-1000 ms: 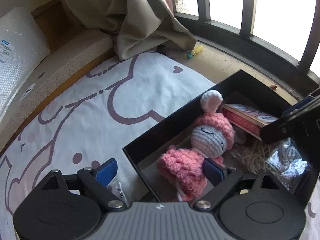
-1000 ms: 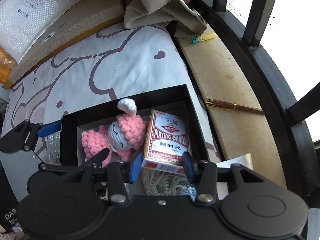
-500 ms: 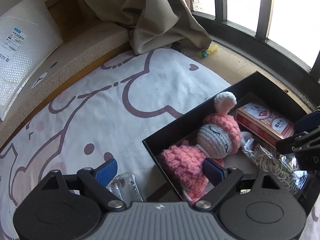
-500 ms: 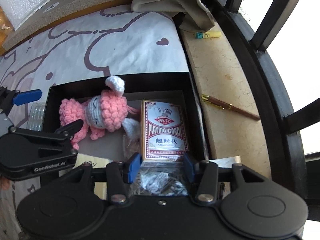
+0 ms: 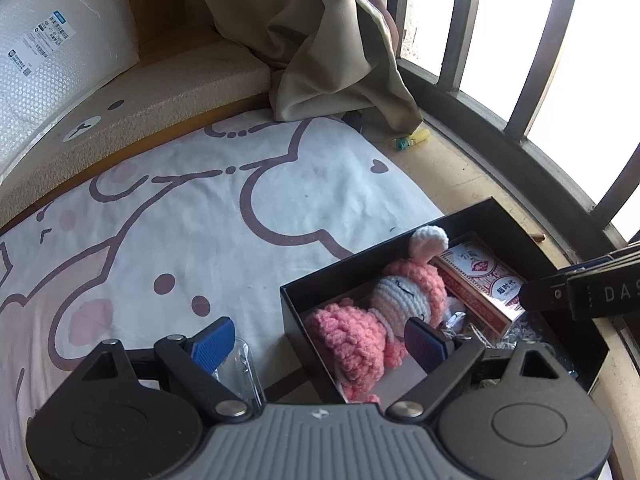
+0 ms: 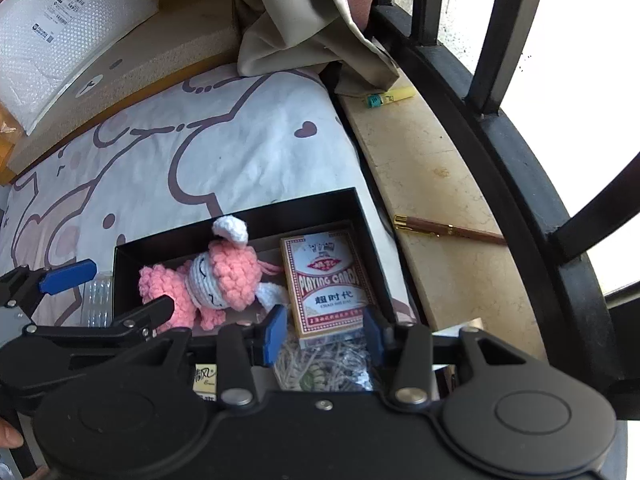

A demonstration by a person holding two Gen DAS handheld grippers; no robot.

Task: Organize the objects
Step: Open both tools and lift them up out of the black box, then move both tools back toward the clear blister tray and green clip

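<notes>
The black rectangular cardboard box already held a pink crocheted doll and a red playing-card pack, while a brown pen lay outside at three o'clock, the left gripper spread wide and empty, the right gripper closing with nothing pinched.

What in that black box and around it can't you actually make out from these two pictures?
- Clear plastic item, left wrist view: the left tool's finger and body cover most of it, so what it is stays unclear.
- Bagged cord bundle, right wrist view: the right tool, jaws closing with nothing gripped, hides its near part.
- Printed paper, right wrist view: mostly covered by both tools.
- Brown pen, left wrist view: only its tip shows past the black box.
</notes>
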